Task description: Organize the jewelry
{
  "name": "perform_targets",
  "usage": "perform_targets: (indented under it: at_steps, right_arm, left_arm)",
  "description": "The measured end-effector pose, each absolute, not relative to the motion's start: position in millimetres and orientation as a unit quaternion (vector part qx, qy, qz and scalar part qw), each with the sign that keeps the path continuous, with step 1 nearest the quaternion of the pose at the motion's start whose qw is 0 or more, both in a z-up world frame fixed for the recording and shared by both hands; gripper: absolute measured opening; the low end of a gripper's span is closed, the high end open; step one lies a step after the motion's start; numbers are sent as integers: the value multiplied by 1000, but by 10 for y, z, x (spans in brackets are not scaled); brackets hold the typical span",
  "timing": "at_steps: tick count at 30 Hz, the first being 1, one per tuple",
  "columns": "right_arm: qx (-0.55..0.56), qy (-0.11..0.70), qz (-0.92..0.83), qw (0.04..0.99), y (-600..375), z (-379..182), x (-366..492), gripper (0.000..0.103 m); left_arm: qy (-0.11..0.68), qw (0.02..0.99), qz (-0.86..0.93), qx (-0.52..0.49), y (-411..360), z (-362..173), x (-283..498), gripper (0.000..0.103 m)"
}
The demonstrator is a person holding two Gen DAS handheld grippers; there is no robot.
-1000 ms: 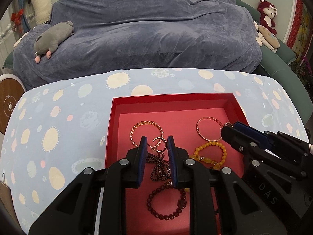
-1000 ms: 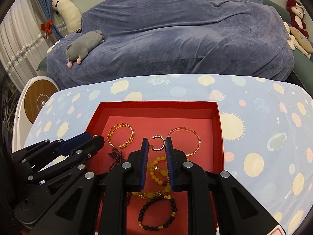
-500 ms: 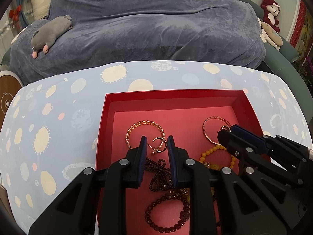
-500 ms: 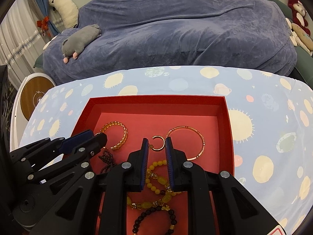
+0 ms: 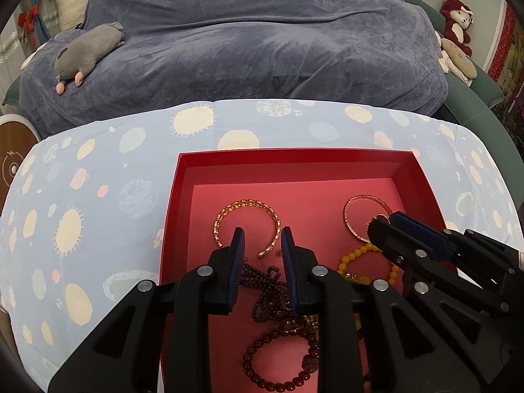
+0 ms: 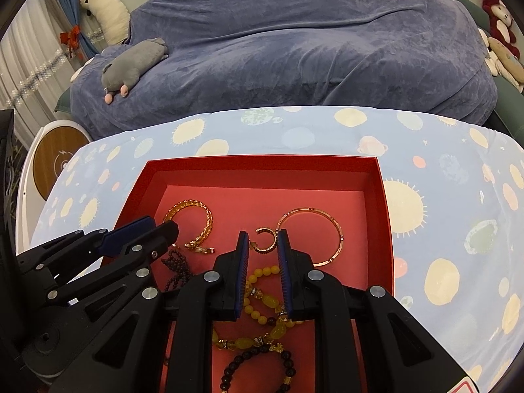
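A red tray (image 5: 294, 160) (image 6: 262, 163) on the spotted cloth holds the jewelry. In the left wrist view my left gripper (image 5: 260, 239) is open and empty over a gold open cuff (image 5: 247, 221), with a dark bead strand (image 5: 268, 290), a dark red bead bracelet (image 5: 278, 363), a yellow bead bracelet (image 5: 366, 262) and a thin gold bangle (image 5: 363, 216) around. In the right wrist view my right gripper (image 6: 263, 240) is open, its tips on either side of a small gold open ring (image 6: 267, 239). The bangle (image 6: 311, 235), cuff (image 6: 193, 219), yellow beads (image 6: 262, 298) and black bead bracelet (image 6: 255, 370) lie nearby.
The tray sits on a table with a light blue spotted cloth (image 5: 98, 196). Behind it is a sofa under a blue-grey cover (image 5: 262, 32) with plush toys (image 5: 88, 49). A round wooden-topped object (image 6: 55, 160) stands at the left.
Both grippers have moved forward and lower over the tray. The small gold ring that showed between the left gripper's tips now sits between the right gripper's tips.
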State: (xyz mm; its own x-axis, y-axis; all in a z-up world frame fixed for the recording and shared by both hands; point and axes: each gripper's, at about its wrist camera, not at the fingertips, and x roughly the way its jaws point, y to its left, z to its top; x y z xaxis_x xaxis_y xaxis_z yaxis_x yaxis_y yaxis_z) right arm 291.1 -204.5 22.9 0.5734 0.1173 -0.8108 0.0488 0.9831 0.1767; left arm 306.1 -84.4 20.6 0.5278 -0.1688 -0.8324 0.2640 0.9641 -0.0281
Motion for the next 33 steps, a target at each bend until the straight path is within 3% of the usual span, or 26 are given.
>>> perform_targets:
  at_steps: [6,13,21,33]
  right_arm:
    - [89,460,6,884,-2064,279,2863,22]
    - [92,450,-21,888,-2115,382,2667,45]
    - [88,440,-31,893,-2100,576,2320,46]
    - [97,429,-51,897,-2048,783,1600,65]
  left_arm:
    - [468,876,-100,54,-805,235,3024,49]
    - [464,880,-92,49,-715,344,2879,53]
    - [455,884,-91,49,-665,534,2557,60]
    - [443,892,-74,46,-468,750,1903,79]
